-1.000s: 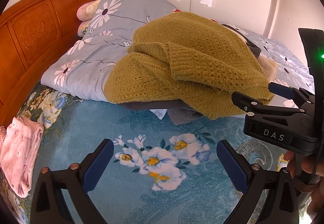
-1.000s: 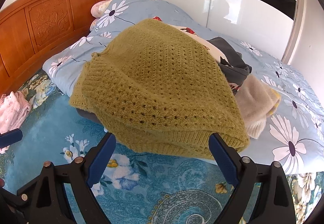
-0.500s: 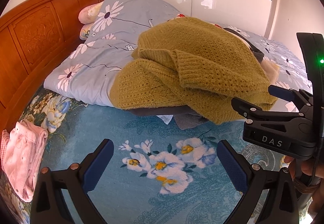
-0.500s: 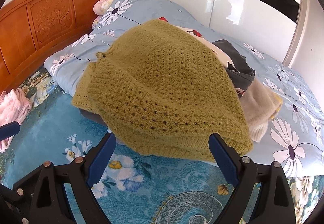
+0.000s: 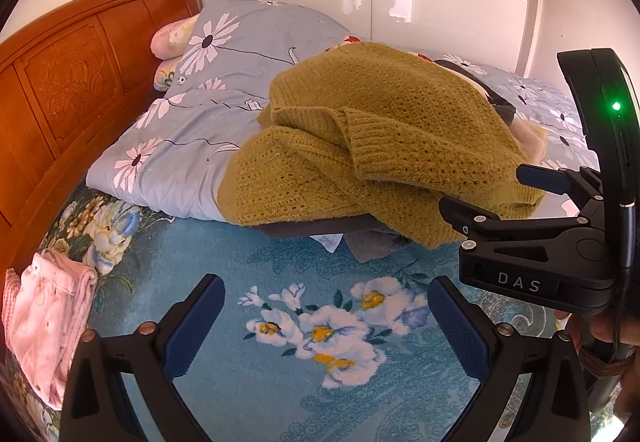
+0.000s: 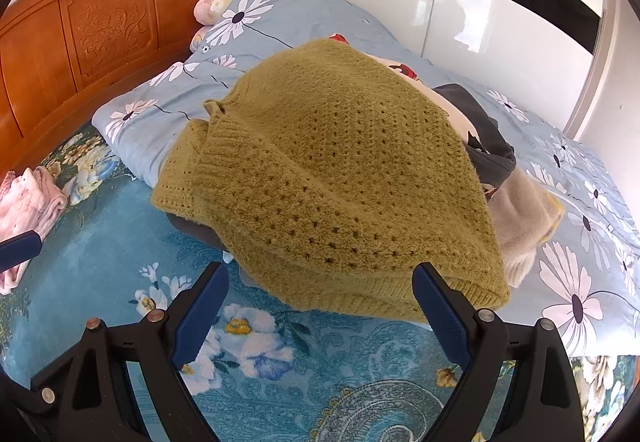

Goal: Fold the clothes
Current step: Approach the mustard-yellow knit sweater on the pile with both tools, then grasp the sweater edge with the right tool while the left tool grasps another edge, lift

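A mustard knitted sweater (image 5: 372,150) lies on top of a heap of clothes on the bed; it also shows in the right wrist view (image 6: 332,182). A dark garment (image 6: 484,138) and a cream garment (image 6: 520,210) stick out from under it on the right. My left gripper (image 5: 326,318) is open and empty above the blue floral bedspread (image 5: 280,382), short of the heap. My right gripper (image 6: 320,306) is open and empty, its fingertips close to the sweater's near hem; it also shows in the left wrist view (image 5: 500,198).
A folded pink garment (image 5: 48,326) lies at the left on the bedspread. A light blue daisy duvet (image 5: 192,130) is bunched behind the heap. A wooden headboard (image 5: 64,82) stands at the left, and a pillow (image 5: 172,38) lies by it. White wardrobe doors (image 5: 400,2) stand behind.
Both grippers have drawn back and risen a little, so the heap looks slightly farther and lower. Both stay open. The clothes have not moved.
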{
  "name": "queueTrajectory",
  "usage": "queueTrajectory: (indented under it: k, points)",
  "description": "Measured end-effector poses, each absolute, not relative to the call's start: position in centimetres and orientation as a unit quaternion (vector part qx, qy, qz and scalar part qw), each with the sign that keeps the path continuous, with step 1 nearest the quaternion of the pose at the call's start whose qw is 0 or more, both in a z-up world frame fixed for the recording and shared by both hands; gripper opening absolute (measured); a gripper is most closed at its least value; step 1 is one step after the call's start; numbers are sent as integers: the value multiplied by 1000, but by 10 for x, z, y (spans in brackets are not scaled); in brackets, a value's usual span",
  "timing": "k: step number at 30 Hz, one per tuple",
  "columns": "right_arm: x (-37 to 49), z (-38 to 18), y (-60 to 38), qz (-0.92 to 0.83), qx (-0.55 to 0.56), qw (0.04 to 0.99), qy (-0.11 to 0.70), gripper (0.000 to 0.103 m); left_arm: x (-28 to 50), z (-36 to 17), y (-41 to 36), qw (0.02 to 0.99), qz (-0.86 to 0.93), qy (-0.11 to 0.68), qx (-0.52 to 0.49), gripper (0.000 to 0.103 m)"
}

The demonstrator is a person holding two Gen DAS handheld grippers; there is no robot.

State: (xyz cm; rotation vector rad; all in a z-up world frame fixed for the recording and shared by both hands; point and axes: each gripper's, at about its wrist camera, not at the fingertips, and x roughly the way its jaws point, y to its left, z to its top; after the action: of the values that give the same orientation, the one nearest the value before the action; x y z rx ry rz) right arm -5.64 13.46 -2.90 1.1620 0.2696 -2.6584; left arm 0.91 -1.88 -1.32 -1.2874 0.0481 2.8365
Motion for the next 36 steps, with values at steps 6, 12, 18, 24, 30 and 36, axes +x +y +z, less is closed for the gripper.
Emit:
queueTrajectory:
  k: [6, 12, 18, 24, 30, 36]
  points:
    - [-57, -30, 136, -903, 403, 117, 90, 94, 14, -16, -25, 11, 910, 10, -415, 103]
    - [-63, -34, 146, -901, 405, 114, 104, 94, 45, -29, -55, -13, 910, -61, -409, 103]
    - [-82, -50, 106, -885, 400, 146, 191, 87, 67, -38, -67, -31, 903, -94, -418, 103]
    - [-109, -27, 103, -909, 376, 102, 150, 43, 75, -29, -86, -57, 908, -105, -402, 103]
    - [-118, 26, 111, -917, 375, 116, 73, 16, 99, -4, -103, -59, 921, -124, -365, 103]
    - [-80, 124, 120, -950, 280, 134, 32, 13, 128, 21, -115, -61, 930, -146, -331, 103]
